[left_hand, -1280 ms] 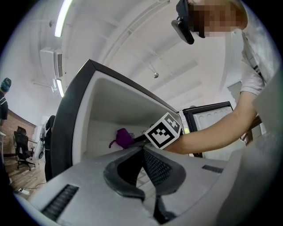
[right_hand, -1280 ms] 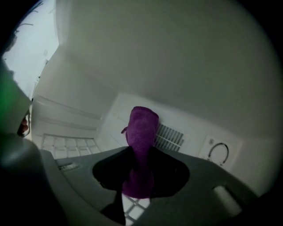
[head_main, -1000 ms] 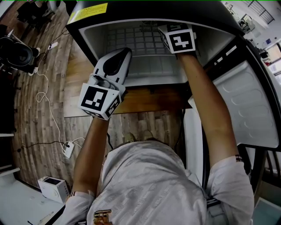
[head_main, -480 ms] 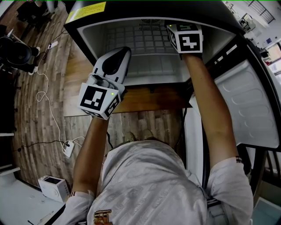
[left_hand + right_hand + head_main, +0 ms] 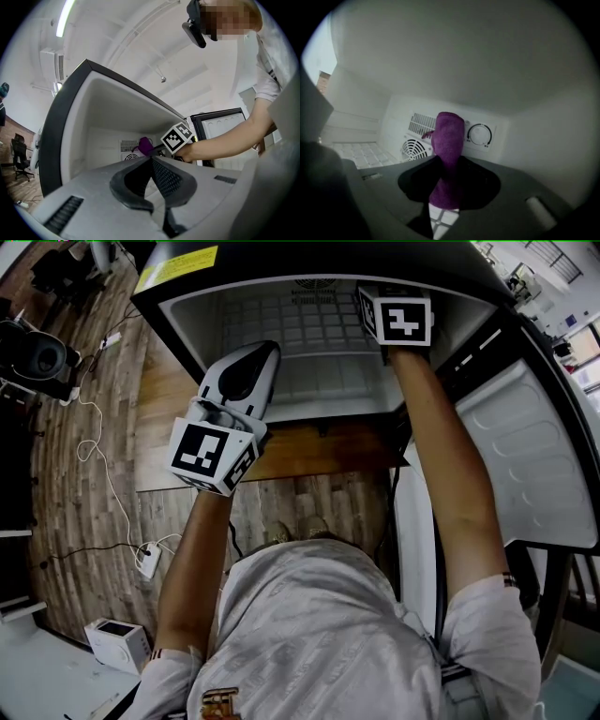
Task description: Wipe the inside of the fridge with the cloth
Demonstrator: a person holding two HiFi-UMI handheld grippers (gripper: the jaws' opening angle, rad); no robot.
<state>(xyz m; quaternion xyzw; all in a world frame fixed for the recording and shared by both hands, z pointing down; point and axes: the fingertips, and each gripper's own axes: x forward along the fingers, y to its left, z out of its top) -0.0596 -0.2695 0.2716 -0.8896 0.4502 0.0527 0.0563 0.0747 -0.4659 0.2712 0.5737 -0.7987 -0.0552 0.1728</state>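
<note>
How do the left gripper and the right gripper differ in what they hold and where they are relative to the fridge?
The right gripper is shut on a purple cloth; the left gripper is shut with nothing between its fingers. The right gripper reaches deep inside the fridge, close to the dial on the back wall; the left gripper hangs at the fridge's front opening. Both point toward the fridge's interior.

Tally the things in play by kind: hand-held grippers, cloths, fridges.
Hand-held grippers: 2 (left hand-held gripper, right hand-held gripper)
Purple cloth: 1
Fridge: 1
Total: 4
</note>
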